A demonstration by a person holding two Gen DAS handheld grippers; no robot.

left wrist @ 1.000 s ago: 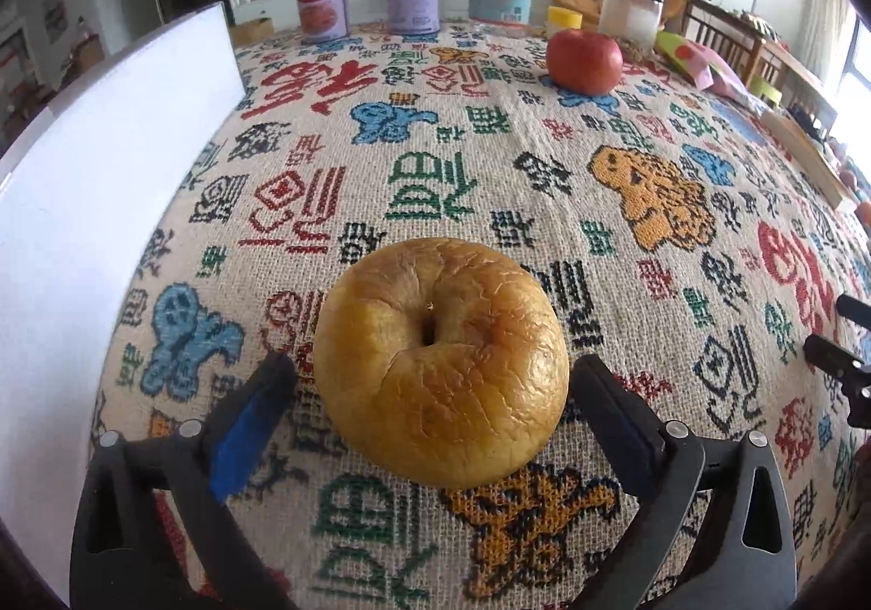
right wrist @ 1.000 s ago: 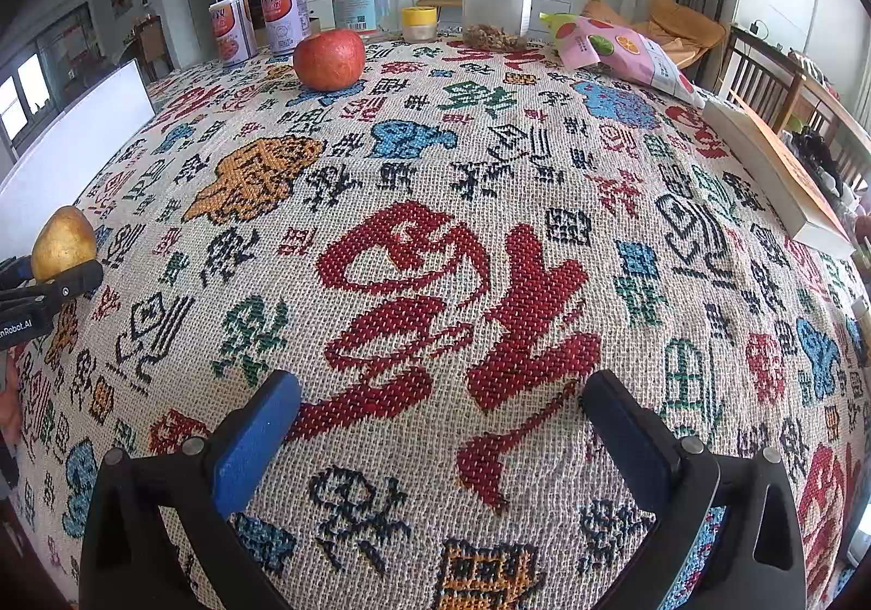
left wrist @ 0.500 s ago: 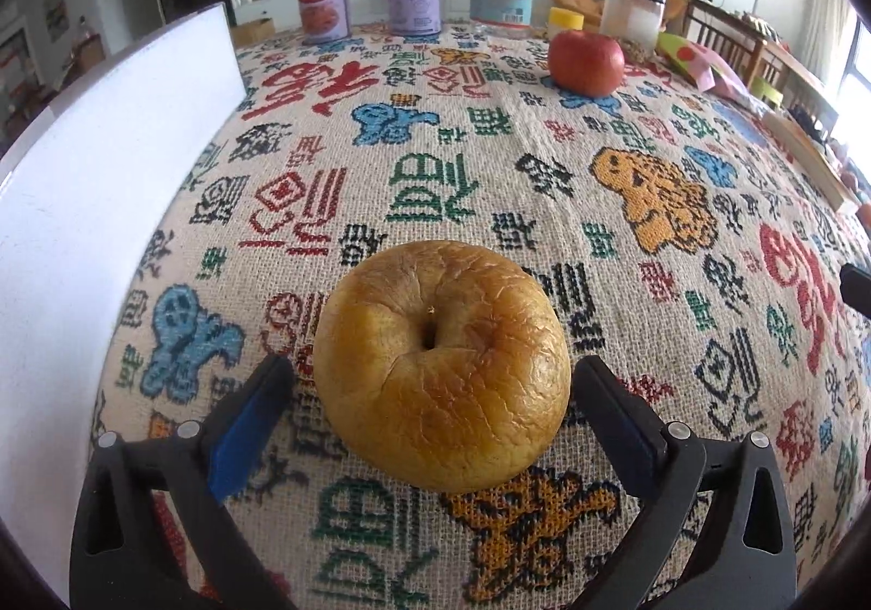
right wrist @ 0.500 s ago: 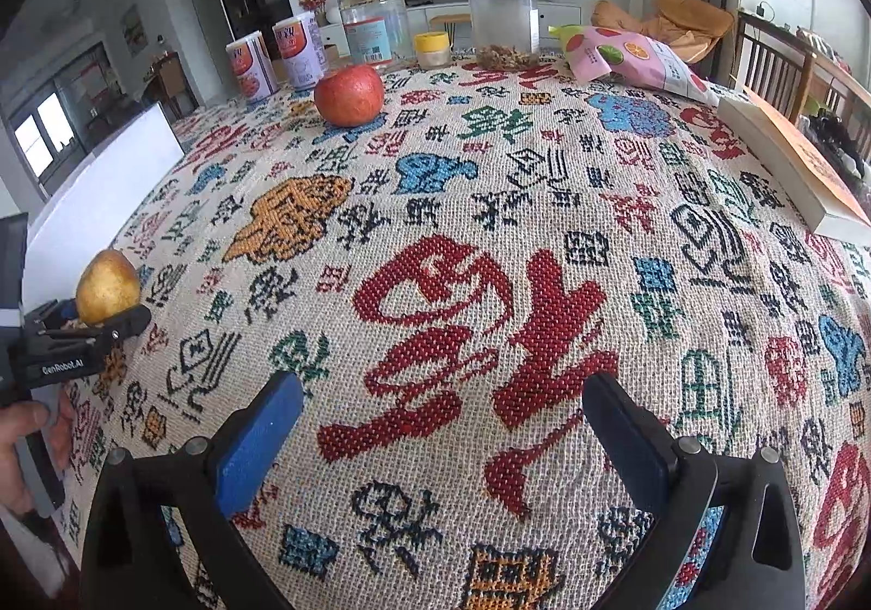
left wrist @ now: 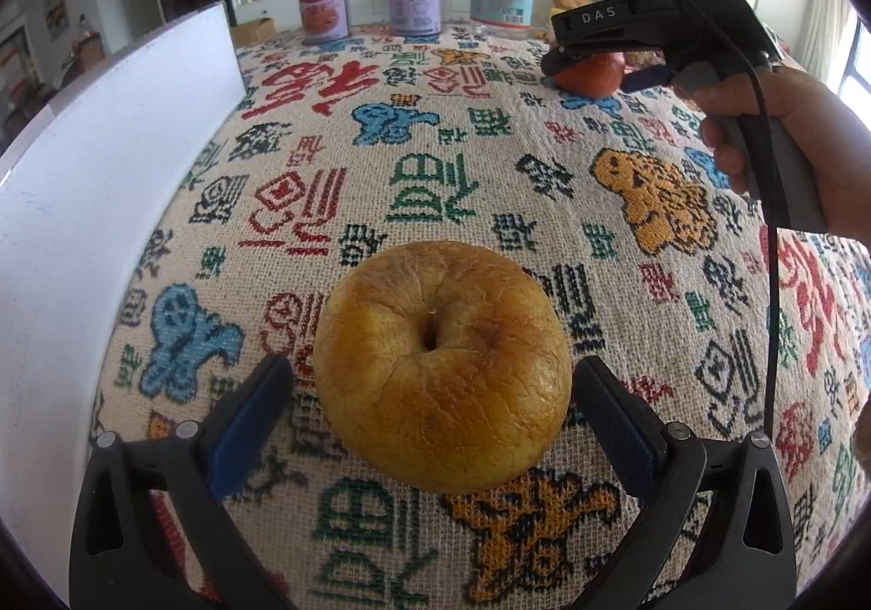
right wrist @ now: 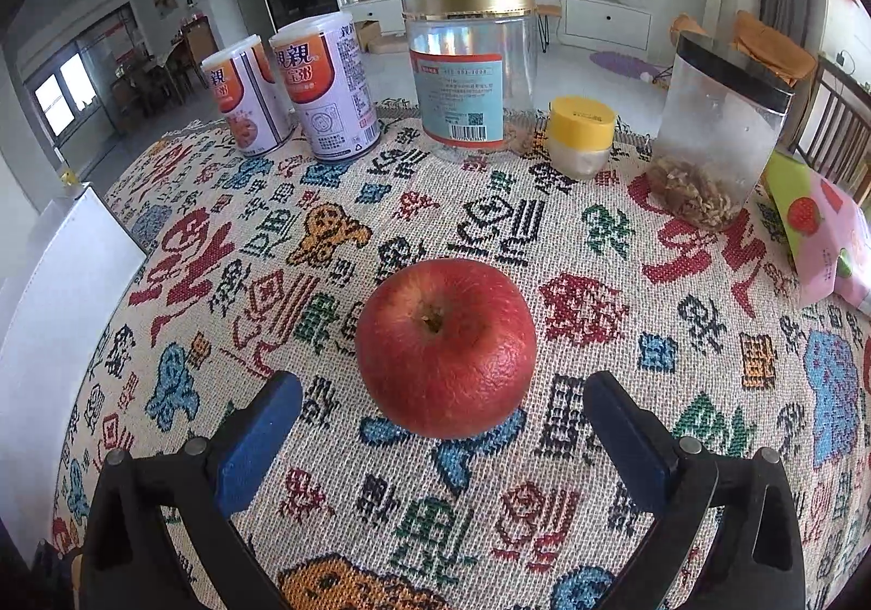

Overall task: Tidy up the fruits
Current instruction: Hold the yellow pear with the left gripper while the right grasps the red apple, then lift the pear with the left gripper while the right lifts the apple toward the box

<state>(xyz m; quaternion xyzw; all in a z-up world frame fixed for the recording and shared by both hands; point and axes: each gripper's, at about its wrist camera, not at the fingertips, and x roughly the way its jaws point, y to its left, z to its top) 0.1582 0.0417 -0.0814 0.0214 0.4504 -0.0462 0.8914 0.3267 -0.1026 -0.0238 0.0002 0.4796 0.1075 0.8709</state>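
A wrinkled yellow apple [left wrist: 442, 365] lies on the patterned tablecloth between the open fingers of my left gripper [left wrist: 433, 414]; the pads stand just off its sides. A red apple [right wrist: 445, 346] lies on the cloth between the open fingers of my right gripper [right wrist: 443, 422], with gaps on both sides. In the left wrist view the right gripper [left wrist: 599, 66] hovers around the red apple [left wrist: 590, 76] at the far right of the table.
A white board [left wrist: 98, 185] stands along the table's left edge. At the far edge stand two cans [right wrist: 326, 87], a clear jar [right wrist: 468, 71], a small yellow-lidded pot [right wrist: 581, 136] and a clear container [right wrist: 718, 131]. A pink snack bag [right wrist: 822, 234] lies at right.
My right gripper has moved across the table to the far side and now has the red apple between its open fingers. My left gripper has stayed around the yellow apple.
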